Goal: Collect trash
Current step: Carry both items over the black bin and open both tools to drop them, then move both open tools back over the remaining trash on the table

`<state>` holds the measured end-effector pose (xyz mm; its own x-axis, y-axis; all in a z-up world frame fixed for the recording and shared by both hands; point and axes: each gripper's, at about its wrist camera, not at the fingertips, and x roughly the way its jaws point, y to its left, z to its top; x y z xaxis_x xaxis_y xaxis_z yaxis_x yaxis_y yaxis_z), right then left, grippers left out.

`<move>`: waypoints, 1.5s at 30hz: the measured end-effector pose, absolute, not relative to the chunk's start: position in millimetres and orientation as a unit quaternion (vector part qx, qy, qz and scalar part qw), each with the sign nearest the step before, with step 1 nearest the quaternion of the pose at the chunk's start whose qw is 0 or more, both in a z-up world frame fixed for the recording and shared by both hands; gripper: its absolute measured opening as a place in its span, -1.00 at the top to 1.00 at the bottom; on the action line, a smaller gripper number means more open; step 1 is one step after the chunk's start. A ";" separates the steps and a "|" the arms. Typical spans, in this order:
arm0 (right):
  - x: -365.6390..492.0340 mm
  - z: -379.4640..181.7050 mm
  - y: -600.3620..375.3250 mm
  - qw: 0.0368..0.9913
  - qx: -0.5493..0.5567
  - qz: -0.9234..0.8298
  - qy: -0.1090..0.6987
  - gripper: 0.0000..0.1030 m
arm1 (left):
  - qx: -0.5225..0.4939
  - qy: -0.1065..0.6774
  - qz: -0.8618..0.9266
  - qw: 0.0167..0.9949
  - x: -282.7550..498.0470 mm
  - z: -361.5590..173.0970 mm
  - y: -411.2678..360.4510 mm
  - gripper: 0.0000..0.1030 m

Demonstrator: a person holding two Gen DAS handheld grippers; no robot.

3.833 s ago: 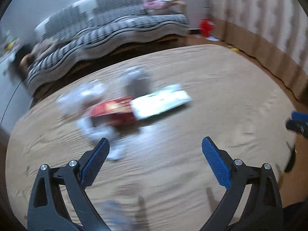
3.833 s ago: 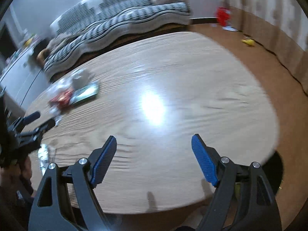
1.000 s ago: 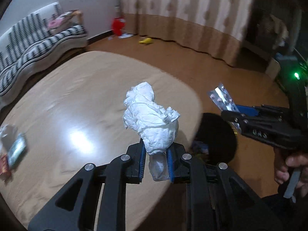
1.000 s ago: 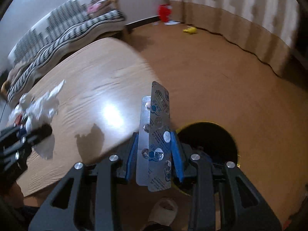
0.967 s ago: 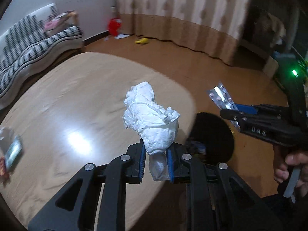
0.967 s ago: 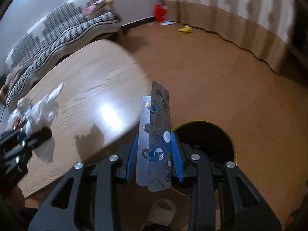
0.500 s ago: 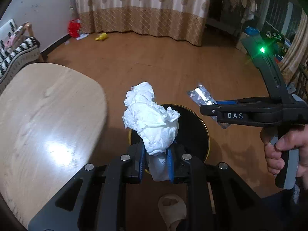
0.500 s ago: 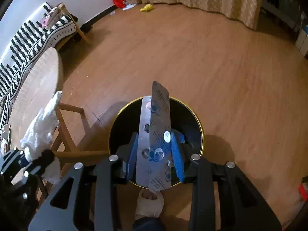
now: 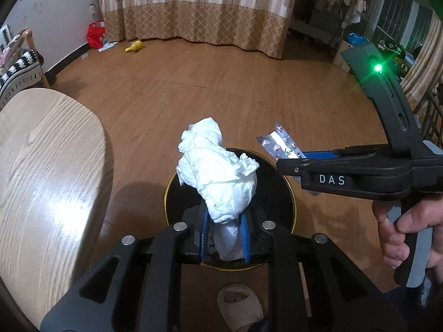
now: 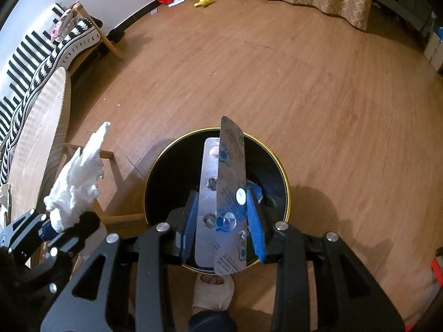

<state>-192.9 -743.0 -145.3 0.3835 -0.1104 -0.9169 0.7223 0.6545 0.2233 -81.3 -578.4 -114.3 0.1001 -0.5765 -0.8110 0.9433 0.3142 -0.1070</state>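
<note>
— Now, what is counted in the left wrist view?

— One left gripper [image 9: 224, 238] is seen at lower centre, its two blue pads nearly closed and clamped on one crumpled white tissue [image 9: 218, 174], which sticks up above one black bin [image 9: 177, 207] with a gold rim. At the right edge one right gripper [image 9: 293, 160], held by one hand [image 9: 409, 229], is pinched on blister packs [image 9: 279, 145]; how many is not made out from this side. One round wooden table [image 9: 47, 166] fills the left of the frame. One slippered foot [image 9: 239, 307] is seen at the bottom. Far up at the left, one red bag [image 9: 95, 34] and one yellow toy [image 9: 134, 46] lie on the floor before the curtain [image 9: 193, 5].

— And in the right wrist view?

— The right gripper [image 10: 223, 221] is shown at lower centre, its jaws partly closed on two blister packs [image 10: 229, 193], standing side by side and upright in the frame directly over the bin [image 10: 279, 166]. At lower left the left gripper [image 10: 52, 229] is seen with the tissue [image 10: 77, 182] held, beside the bin's rim. The table [image 10: 41, 127] is seen edge-on at the left, with one striped sofa [image 10: 36, 52] in the upper left corner.
</note>
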 end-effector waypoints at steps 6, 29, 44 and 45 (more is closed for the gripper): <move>-198.9 -140.4 -749.1 0.772 0.317 -0.289 0.469 -0.25 | 0.228 0.409 -0.539 0.701 -78.4 -118.6 -581.7 0.65; -262.8 -90.2 -760.4 0.778 0.353 -0.389 0.345 -0.56 | 0.200 0.412 -0.559 0.691 -80.2 -135.4 -597.6 -0.65; -164.3 -43.5 -673.1 0.833 0.304 -0.308 0.344 -0.63 | 0.192 0.340 -0.506 0.769 -36.7 -27.8 -440.8 -0.82; -151.2 -39.1 -662.0 0.839 0.296 -0.295 0.348 -0.64 | 0.188 0.337 -0.498 0.777 -31.9 -22.4 -426.5 -0.83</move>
<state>-151.2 -662.0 -39.1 0.5846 -0.2882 -0.7584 0.7006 0.6507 0.2928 -31.9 -426.5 -22.4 0.2766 -0.6466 -0.7110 0.9001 0.4334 -0.0440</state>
